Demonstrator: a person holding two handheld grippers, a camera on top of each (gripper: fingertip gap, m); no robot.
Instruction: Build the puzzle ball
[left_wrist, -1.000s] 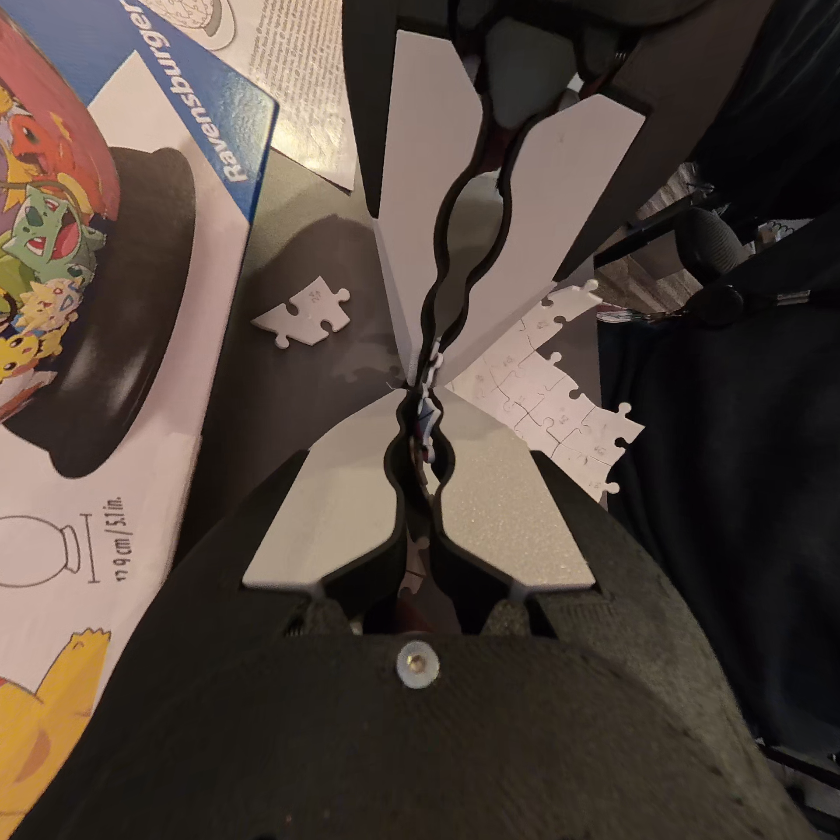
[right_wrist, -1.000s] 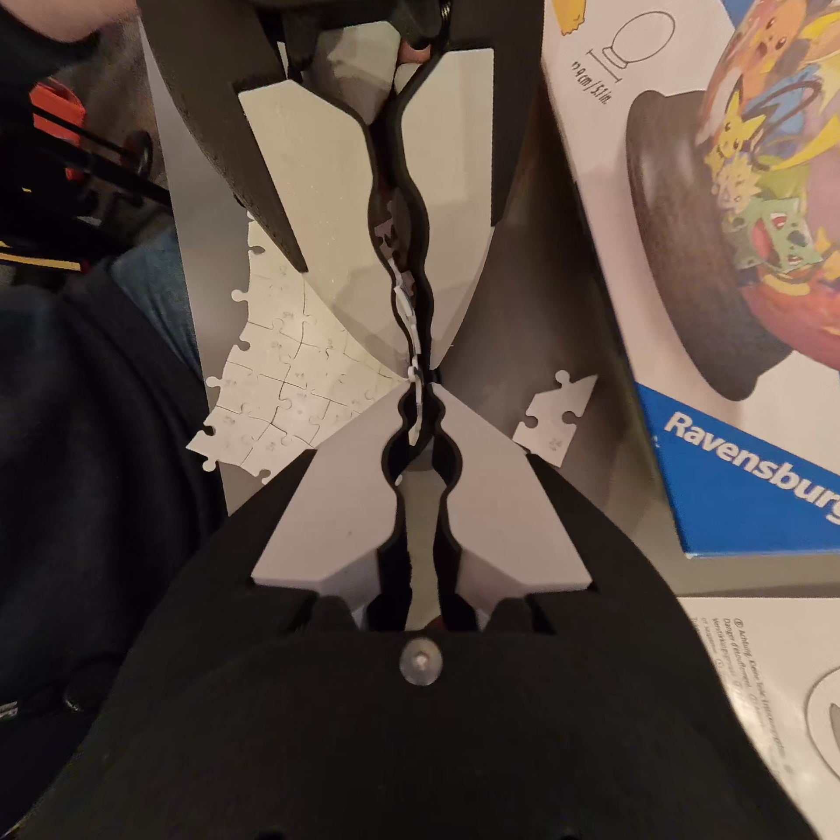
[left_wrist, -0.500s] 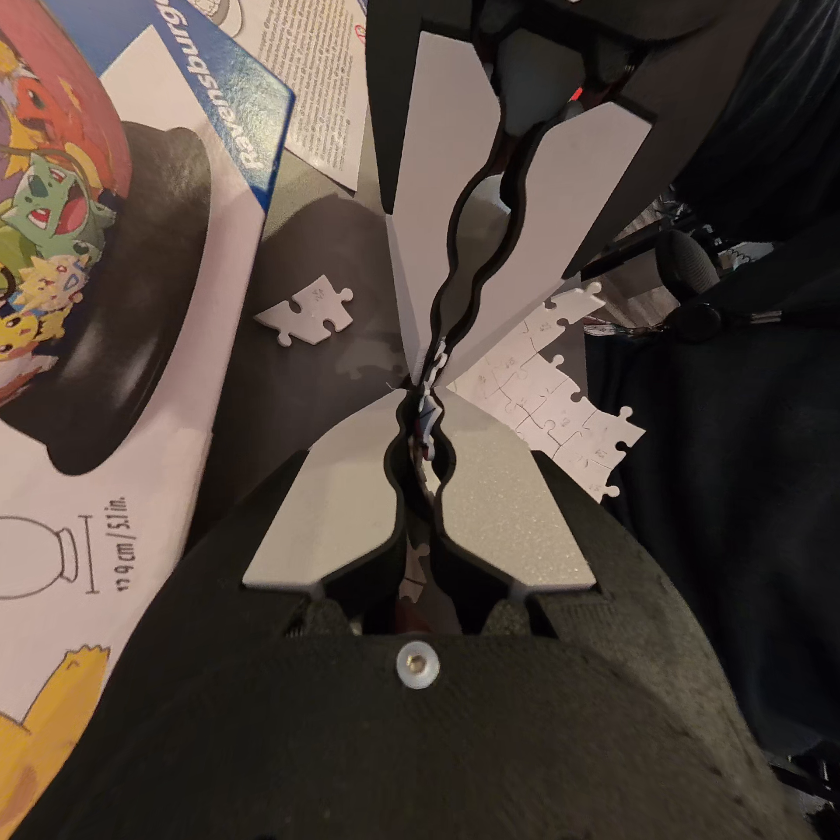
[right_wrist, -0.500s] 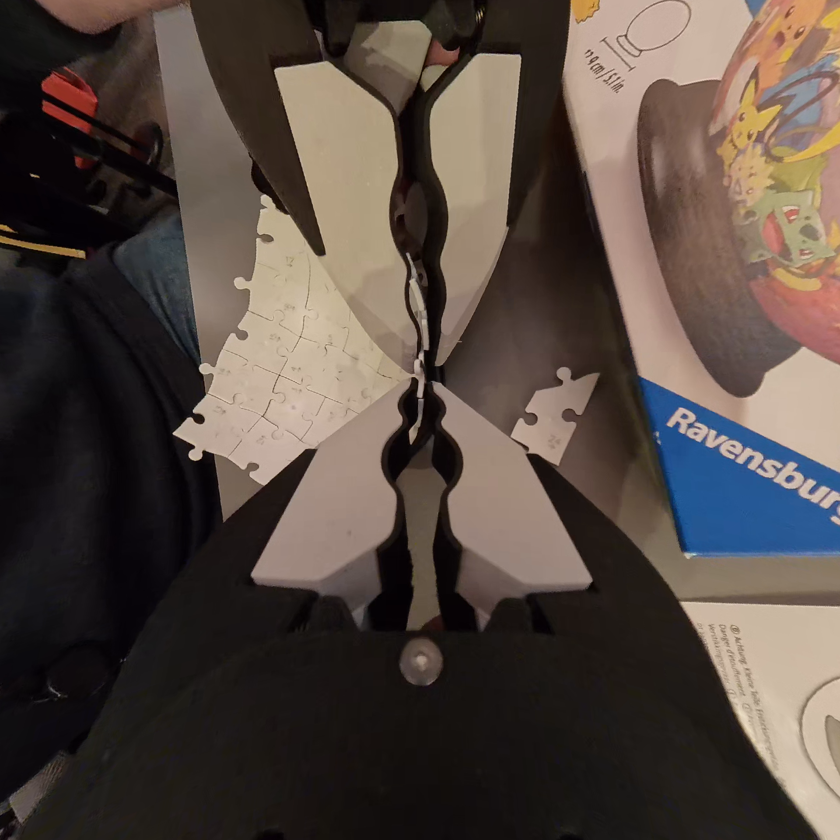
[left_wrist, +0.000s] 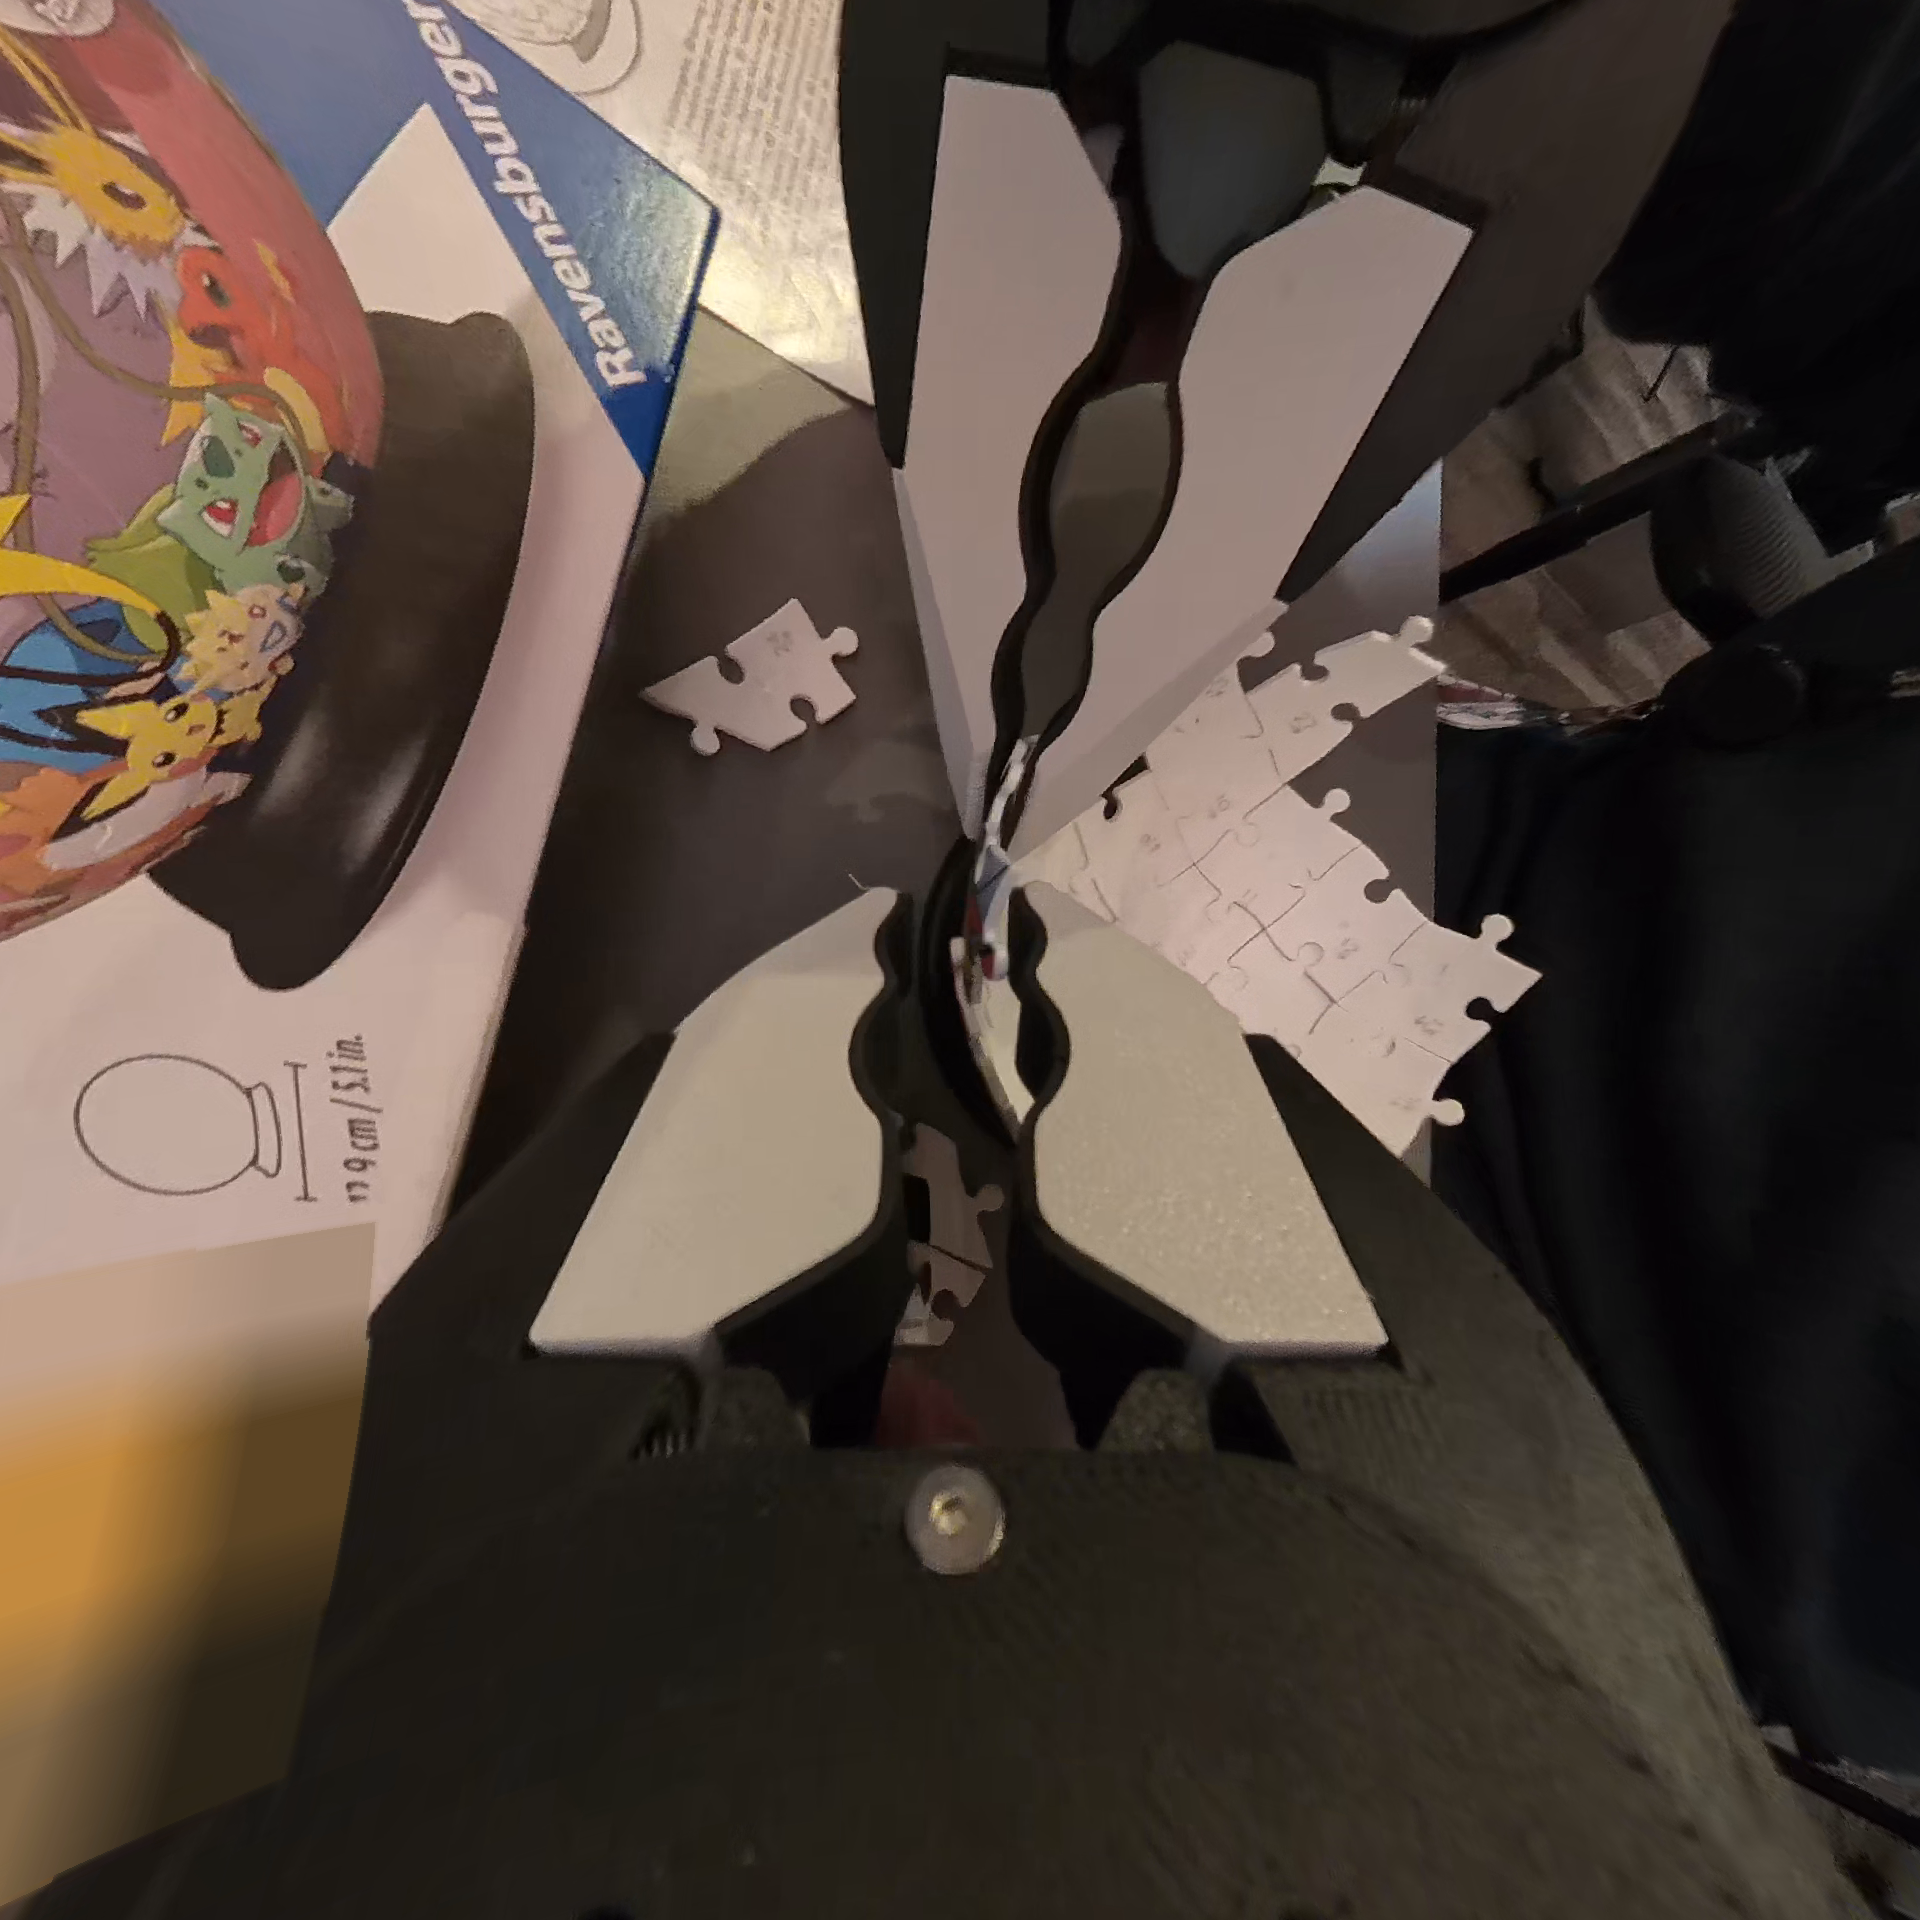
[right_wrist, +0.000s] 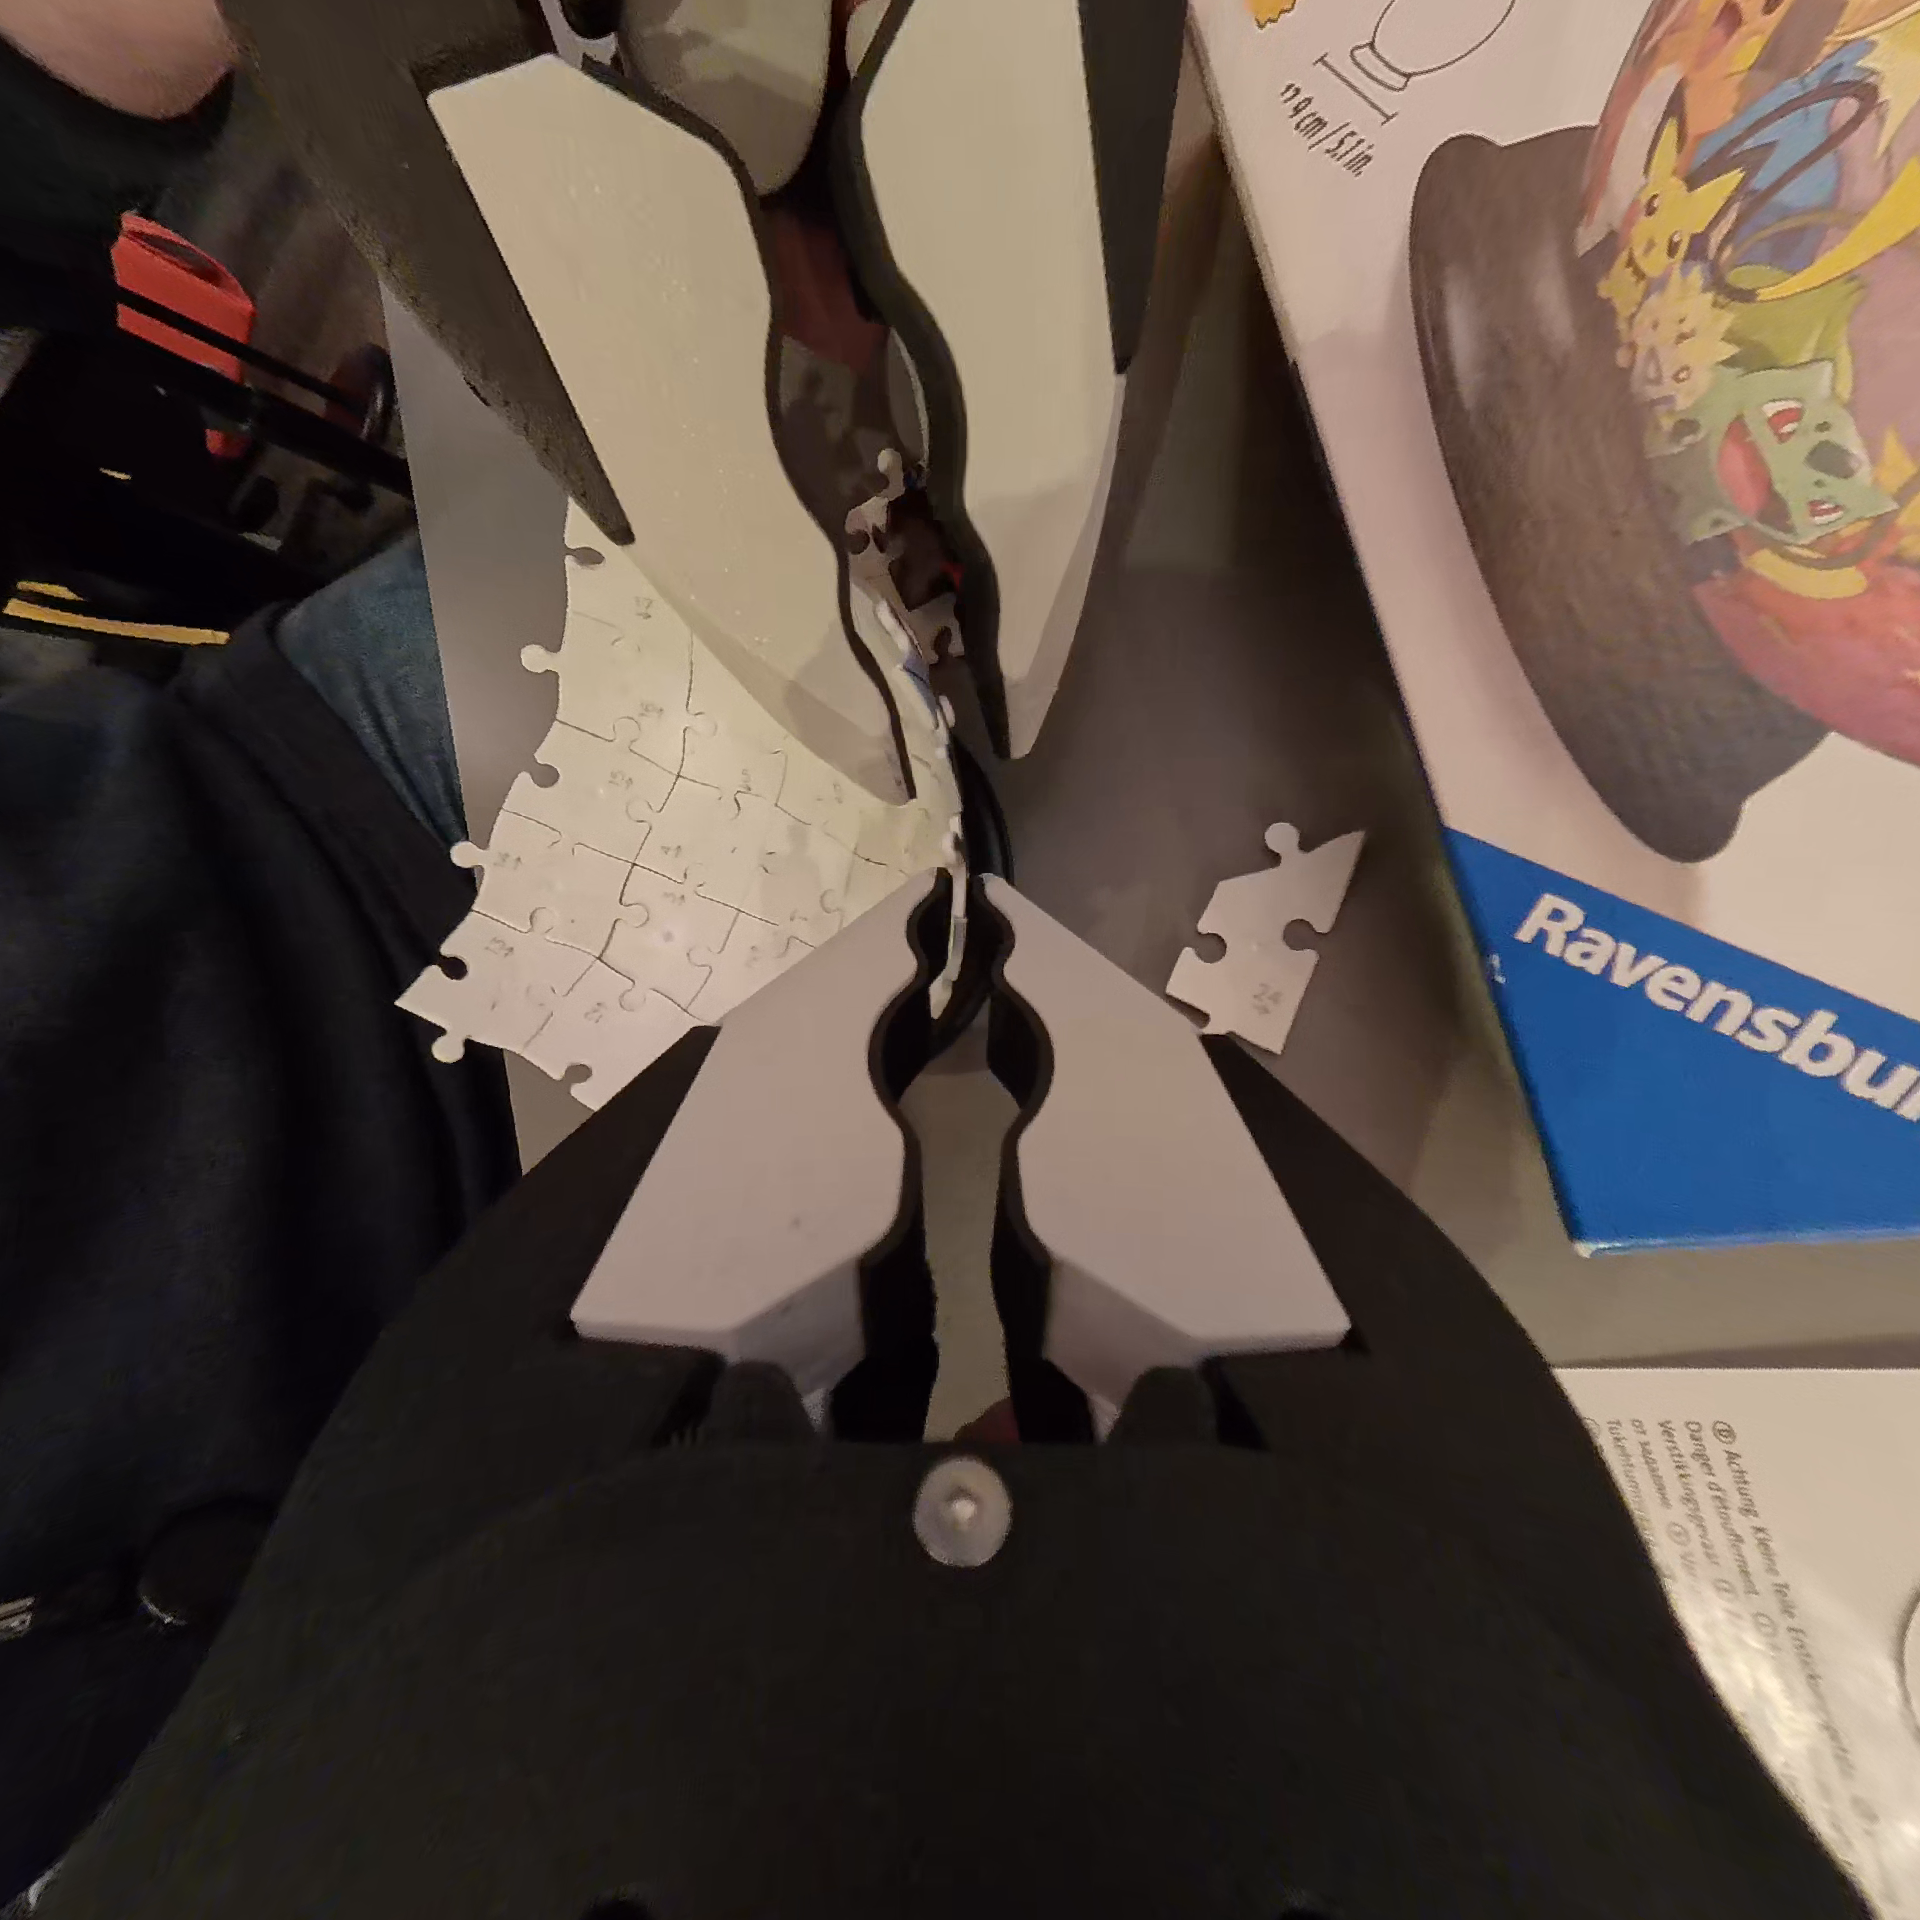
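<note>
My two grippers meet tip to tip above the dark table. My left gripper (left_wrist: 961, 904) is shut on a curved strip of joined puzzle pieces (left_wrist: 951, 1205), held edge-on; it also shows in the right wrist view (right_wrist: 883, 520). My right gripper (right_wrist: 961, 883) is shut on the thin edge of a piece (right_wrist: 951, 935) at the strip's end. In the left wrist view the right gripper (left_wrist: 1003, 769) comes in from the top. A flat white section of joined pieces (left_wrist: 1278, 883) (right_wrist: 644, 862) lies face down under the tips. One loose white piece (left_wrist: 764, 686) (right_wrist: 1262, 935) lies beside them.
The puzzle box (left_wrist: 312, 623) (right_wrist: 1662, 987), white and blue with a picture of the ball, lies flat close by. A printed paper sheet (left_wrist: 769, 156) (right_wrist: 1766, 1558) lies next to it. A person's dark clothing (left_wrist: 1662, 1143) (right_wrist: 156, 1039) is past the table edge by the joined section. The tips of both grippers are at nearly the same place.
Both grippers stayed tip to tip while turning slightly over the table. The left jaws now stand a little wider around the strip, and more of the pieces shows between them.
</note>
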